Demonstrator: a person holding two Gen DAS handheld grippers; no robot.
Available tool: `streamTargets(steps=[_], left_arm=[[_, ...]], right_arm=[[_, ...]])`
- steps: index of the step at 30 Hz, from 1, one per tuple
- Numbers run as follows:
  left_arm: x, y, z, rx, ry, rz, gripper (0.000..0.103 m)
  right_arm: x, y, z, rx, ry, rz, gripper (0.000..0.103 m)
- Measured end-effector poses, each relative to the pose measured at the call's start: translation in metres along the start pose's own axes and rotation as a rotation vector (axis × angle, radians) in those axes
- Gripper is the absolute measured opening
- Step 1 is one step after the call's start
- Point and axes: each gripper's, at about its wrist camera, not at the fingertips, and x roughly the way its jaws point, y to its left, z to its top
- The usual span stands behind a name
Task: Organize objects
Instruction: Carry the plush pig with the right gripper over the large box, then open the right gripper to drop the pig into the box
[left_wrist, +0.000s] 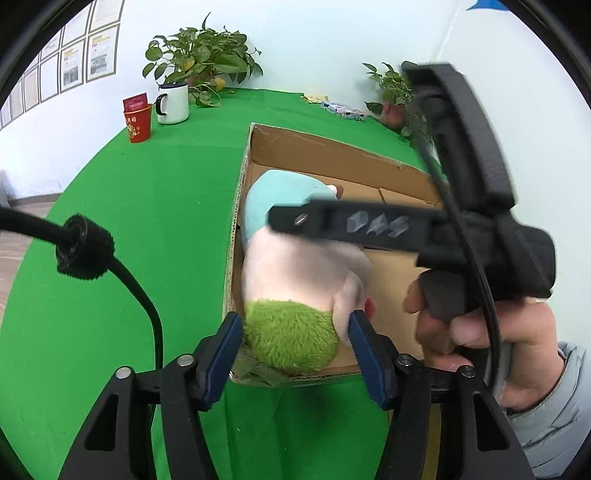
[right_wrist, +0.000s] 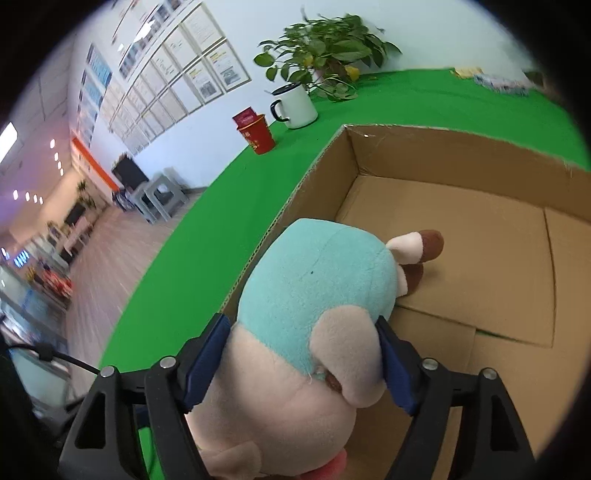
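Plush (left_wrist: 295, 280) lies in the cardboard box (left_wrist: 332, 147), against its left wall, on the green bench (left_wrist: 147, 221). Left claw (left_wrist: 295, 343) grips its green tuft, pads touching both sides. Right claw (right_wrist: 303, 354) straddles the plush body (right_wrist: 314, 288); whether its pads still press, I cannot tell. Mug (left_wrist: 173, 102) and red cup (left_wrist: 138, 122) stand well apart.

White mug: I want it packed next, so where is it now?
In the left wrist view the mug stands upper left on the green table, between the red cup and the plant, beyond the box.
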Motion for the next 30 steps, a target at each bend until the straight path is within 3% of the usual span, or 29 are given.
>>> streamTargets(steps=[5,9,13,14,19,27,30], left_arm=[[0.001,0.001,0.005,0.005,0.003,0.008,0.056],[-0.007,-0.005,0.004,0.003,-0.017,0.027,0.055],[-0.003,-0.005,0.004,0.027,-0.003,0.082,0.055],[0.001,-0.004,0.004,0.023,0.019,0.076,0.055],[0.010,-0.003,0.002,0.003,0.033,0.075,0.053],[0.011,-0.015,0.000,0.031,0.051,0.119,0.044],[0.011,-0.018,-0.002,0.037,0.047,0.135,0.044]], right_arm=[[-0.032,-0.011,0.003,0.064,-0.065,0.084,0.078],[-0.028,-0.017,-0.003,0.047,0.005,0.010,0.078],[-0.011,-0.023,-0.006,0.094,0.053,0.082,0.077],[-0.009,-0.023,-0.006,0.096,0.052,0.100,0.071],[-0.003,-0.012,-0.008,0.048,0.056,0.070,0.064],[-0.012,-0.016,-0.015,0.099,0.069,0.068,0.073],[-0.040,-0.020,-0.018,0.106,0.044,0.008,0.076]])
